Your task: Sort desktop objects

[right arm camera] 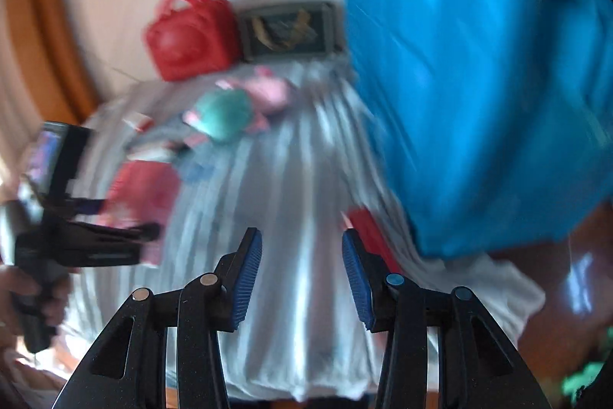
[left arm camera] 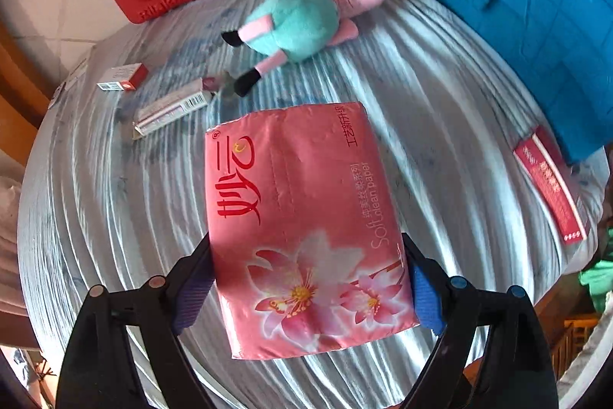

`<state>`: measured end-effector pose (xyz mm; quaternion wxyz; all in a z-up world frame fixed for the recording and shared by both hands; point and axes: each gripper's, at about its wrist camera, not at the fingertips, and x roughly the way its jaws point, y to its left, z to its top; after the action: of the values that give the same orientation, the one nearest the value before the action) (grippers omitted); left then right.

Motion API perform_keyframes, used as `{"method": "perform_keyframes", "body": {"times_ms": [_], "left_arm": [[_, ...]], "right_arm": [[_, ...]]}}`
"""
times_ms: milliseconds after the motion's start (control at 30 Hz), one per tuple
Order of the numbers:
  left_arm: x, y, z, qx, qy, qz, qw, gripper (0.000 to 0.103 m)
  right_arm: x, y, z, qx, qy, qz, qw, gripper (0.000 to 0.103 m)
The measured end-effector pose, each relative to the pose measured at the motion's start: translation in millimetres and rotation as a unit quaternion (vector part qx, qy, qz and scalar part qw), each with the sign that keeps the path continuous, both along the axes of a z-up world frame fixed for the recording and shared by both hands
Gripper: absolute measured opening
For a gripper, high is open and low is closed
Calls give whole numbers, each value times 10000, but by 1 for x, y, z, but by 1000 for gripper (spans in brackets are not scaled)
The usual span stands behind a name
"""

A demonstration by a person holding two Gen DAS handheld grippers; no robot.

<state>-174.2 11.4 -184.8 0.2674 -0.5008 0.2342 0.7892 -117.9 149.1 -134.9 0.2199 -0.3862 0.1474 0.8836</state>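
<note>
The left gripper [left arm camera: 308,278] sits nearest the lens, its two black fingers with ribbed blue pads pressed against the long sides of a pink plastic-wrapped pack of tissue paper printed with flowers [left arm camera: 306,217]; it appears clamped on the pack's near end. The pack's long axis runs straight away from the gripper, out over the pale blue-and-white striped cloth [left arm camera: 440,94] covering the desk. Whether the pack rests on the cloth or is lifted just clear cannot be told.

The right gripper [right arm camera: 302,278] is spread wide with nothing between its pads, hovering over bare cloth in a blurred view; a flat red packet [right arm camera: 367,229] lies just beyond its right finger. The left gripper is plainly the one placed for moving the pack, so any carrying likely falls to it.
</note>
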Motion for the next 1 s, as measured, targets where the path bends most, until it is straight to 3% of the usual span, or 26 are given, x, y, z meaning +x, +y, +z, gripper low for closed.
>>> {"method": "perform_keyframes", "body": {"times_ms": [67,167,467,633,667,700,733,800,933,1000], "left_arm": [[6,-1,-12,-115,-113,-93,9998,88],[9,-4,-22,-240,-175,-123,9995,88],[8,-9,-29,-473,-151,-2,9988,88],[6,-15,-27,-438,-180,72,9989,88],[5,-16,-26,-422,-183,98,9989,88],[4,-17,-26,-414,-183,116,9989,88],[4,-18,-26,-411,-182,133,9989,88],[0,-19,-27,-405,-189,169,9989,88],[-5,-22,-26,-364,-192,206,9989,88],[-7,-23,-25,-339,-195,229,9990,88]], "right_arm": [[11,18,-28,50,-289,-396,9988,43],[15,39,-55,49,-545,-563,9969,43],[7,62,-81,424,-861,-399,9946,46],[3,56,-92,338,-1105,-97,9933,64],[2,50,-92,394,-1114,-11,9930,63],[0,44,-94,528,-1231,41,9910,54],[-2,39,-98,728,-1431,1,9870,52],[-4,40,-104,572,-1581,-42,9858,47],[-6,45,-103,515,-1556,-95,9864,51],[-8,46,-101,425,-1568,-157,9866,47]]}}
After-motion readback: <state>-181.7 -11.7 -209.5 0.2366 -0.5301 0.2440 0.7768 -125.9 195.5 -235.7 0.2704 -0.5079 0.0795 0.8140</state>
